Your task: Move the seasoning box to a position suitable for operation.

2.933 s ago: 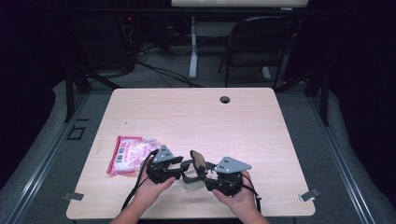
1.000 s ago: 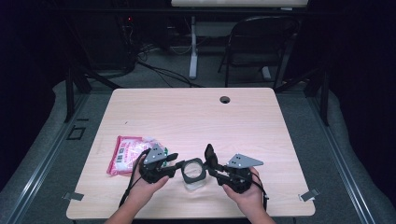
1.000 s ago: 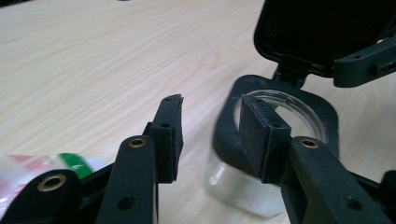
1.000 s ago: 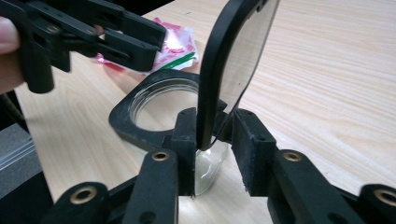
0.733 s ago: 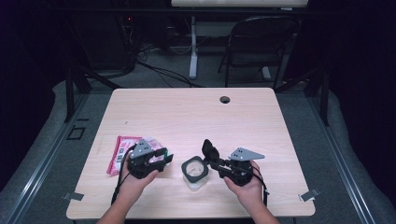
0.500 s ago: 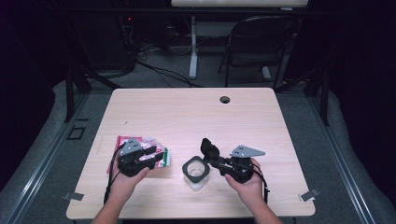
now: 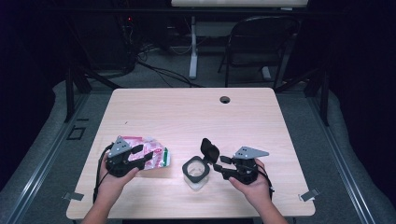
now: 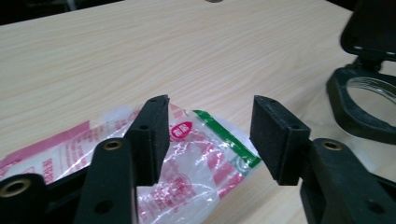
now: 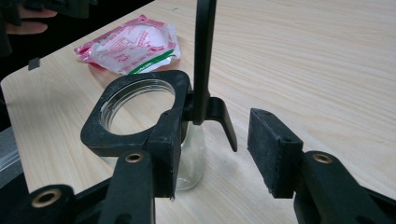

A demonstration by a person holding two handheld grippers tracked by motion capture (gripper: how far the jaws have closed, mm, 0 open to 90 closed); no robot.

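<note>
Jar [image 7: 196,173] of clear glass stands near the table's [image 7: 196,116] front edge, black flip lid [image 7: 209,150] upright, nothing visible inside. Beside it lies a pink-and-white packet [image 8: 196,154], its print too blurred to read. Both tongs, left gripper [image 8: 208,137] and right gripper [image 9: 212,149], have just been opening and stand spread, pinching nothing.

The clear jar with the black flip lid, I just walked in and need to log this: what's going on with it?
A person works at a light wooden table with a gripper in each hand. The clear jar with a black flip lid stands open, its lid tipped up. The right gripper sits beside the lid hinge, jaws just opened and apart. The left gripper has its jaws spread over a pink and white plastic packet with a green stripe, not clamping it.
</note>
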